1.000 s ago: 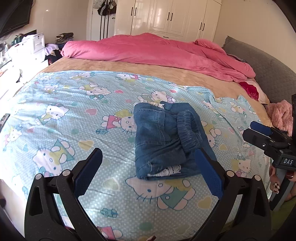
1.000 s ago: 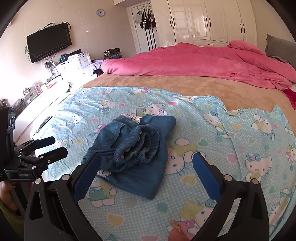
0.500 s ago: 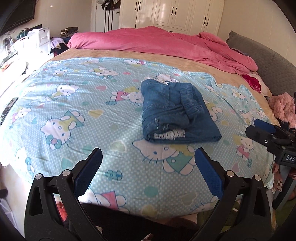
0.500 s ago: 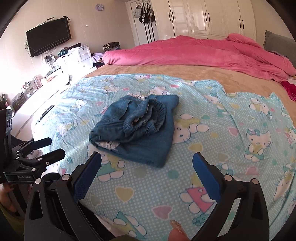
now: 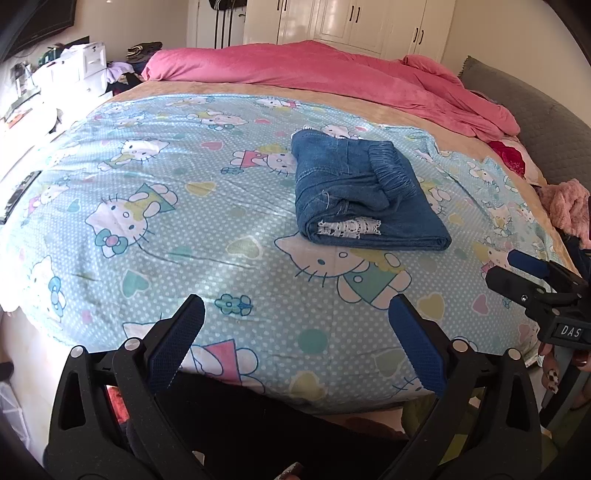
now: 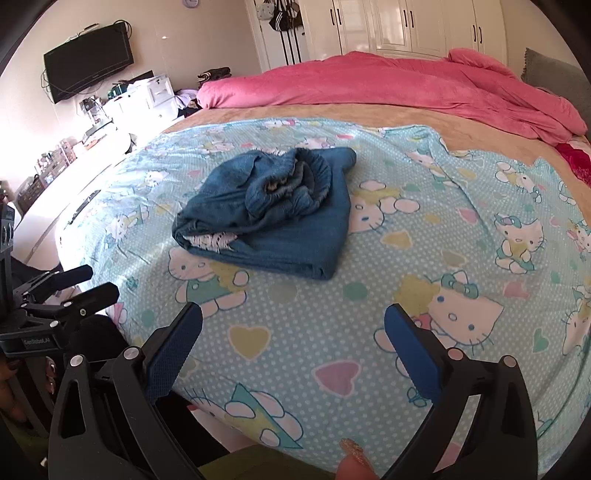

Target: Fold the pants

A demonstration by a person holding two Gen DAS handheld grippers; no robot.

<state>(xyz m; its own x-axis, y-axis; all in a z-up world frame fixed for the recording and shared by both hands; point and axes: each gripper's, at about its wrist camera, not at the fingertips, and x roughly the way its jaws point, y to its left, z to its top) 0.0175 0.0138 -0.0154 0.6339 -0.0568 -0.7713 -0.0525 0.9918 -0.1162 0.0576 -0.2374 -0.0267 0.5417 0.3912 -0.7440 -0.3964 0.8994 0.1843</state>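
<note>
Both tools have drawn back, left tool (image 5: 295, 345) and right tool (image 6: 293, 345) gaping empty, clear of folded pants (image 5: 360, 194).

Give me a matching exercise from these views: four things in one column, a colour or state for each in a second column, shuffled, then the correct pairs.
Things:
1. pants
2. duvet
3. left gripper
4. wardrobe doors

States:
A. closed, cream-white
B. folded, blue denim, lying on the cartoon-cat sheet
C. pink, bunched at the far side of the bed
D. jaws open, holding nothing

Pairs: 1-B, 2-C, 3-D, 4-A
</note>
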